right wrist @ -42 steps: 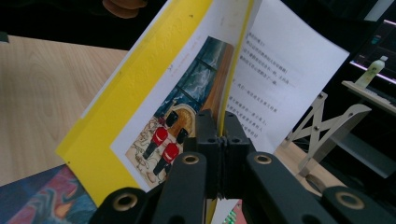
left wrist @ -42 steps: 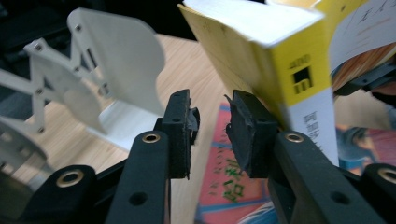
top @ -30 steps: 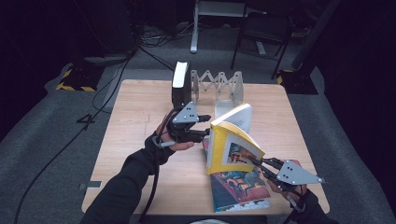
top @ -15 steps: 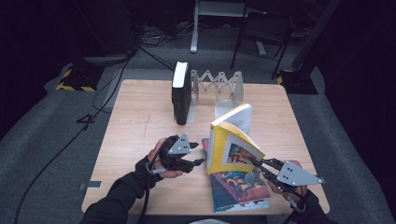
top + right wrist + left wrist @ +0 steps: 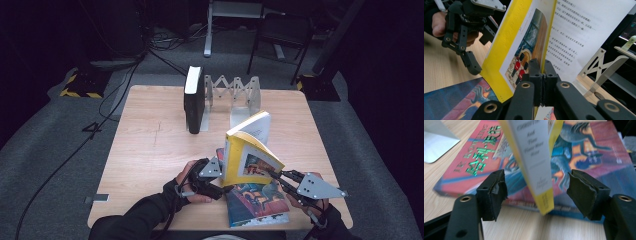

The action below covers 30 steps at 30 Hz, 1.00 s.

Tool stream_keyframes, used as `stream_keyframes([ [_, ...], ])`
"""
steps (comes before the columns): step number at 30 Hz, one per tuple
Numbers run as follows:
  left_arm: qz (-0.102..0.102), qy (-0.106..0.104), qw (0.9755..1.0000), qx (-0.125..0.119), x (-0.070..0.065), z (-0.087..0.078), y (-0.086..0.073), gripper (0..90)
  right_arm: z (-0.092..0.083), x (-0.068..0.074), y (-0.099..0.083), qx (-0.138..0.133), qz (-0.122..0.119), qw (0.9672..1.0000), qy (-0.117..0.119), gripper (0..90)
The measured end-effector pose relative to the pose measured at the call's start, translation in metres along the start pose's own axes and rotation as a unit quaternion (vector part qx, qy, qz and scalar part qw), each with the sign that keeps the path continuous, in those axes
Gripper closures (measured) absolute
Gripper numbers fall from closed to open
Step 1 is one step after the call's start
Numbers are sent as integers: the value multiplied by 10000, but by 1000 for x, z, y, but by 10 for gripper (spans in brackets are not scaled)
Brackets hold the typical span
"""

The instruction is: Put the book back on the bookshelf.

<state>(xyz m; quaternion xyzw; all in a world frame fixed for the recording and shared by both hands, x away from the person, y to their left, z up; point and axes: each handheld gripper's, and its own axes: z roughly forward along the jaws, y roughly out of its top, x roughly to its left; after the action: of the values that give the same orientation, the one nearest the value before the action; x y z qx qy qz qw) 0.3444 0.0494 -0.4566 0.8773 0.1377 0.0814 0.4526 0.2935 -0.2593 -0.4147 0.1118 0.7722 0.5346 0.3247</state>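
Observation:
A yellow paperback [image 5: 247, 155] stands on edge, half open, on top of a colourful book [image 5: 255, 202] that lies flat near the table's front. My right gripper [image 5: 272, 173] is shut on the yellow book's front cover [image 5: 506, 50], with its jaws pinched together at the cover's edge [image 5: 540, 66]. My left gripper [image 5: 225, 189] is low at the book's left. Its jaws have just been opening and stand either side of the yellow spine [image 5: 534, 165] with a gap on each side [image 5: 536, 192]. The flat book's cover [image 5: 586, 152] lies behind the spine.
A black book [image 5: 194, 100] stands upright at the left end of a grey folding rack [image 5: 235, 90] at the back of the wooden table [image 5: 145, 135]. Dark floor, cables and chair legs lie beyond the far edge.
My left gripper has come down and toward the front, from beside the yellow book's upper part to the foot of its spine, and its jaws have widened. The right gripper and the yellow book have kept still.

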Motion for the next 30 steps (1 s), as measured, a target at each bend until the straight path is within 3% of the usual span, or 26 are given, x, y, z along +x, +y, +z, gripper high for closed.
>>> stream_keyframes([
  [3,-68,110,9997,-206,2,1,1,374,0,0,-1,-3,17,10000,-12,876],
  [6,-101,100,9996,-263,3,2,2,438,0,-1,-2,-15,44,10000,-13,873],
  [9,-61,112,9995,-296,4,5,4,461,1,-1,-2,-9,51,10000,-20,871],
  [13,115,115,9996,-246,6,10,6,555,1,-1,-3,-12,71,10000,-32,867],
  [19,236,146,9994,-190,4,10,8,603,3,-5,-7,55,147,9998,-132,831],
  [24,389,120,9990,-209,2,8,7,661,7,-11,-14,225,333,9982,-441,687],
  [26,388,115,9990,-202,2,8,7,674,8,-13,-16,241,420,9977,-465,646],
  [27,449,114,9987,-220,2,8,7,674,9,-15,-17,251,472,9974,-479,605],
  [28,460,112,9986,-219,2,8,7,682,12,-19,-20,283,623,9961,-555,498],
  [30,437,71,9987,-241,2,7,6,690,18,-24,-23,378,783,9951,-469,418],
])
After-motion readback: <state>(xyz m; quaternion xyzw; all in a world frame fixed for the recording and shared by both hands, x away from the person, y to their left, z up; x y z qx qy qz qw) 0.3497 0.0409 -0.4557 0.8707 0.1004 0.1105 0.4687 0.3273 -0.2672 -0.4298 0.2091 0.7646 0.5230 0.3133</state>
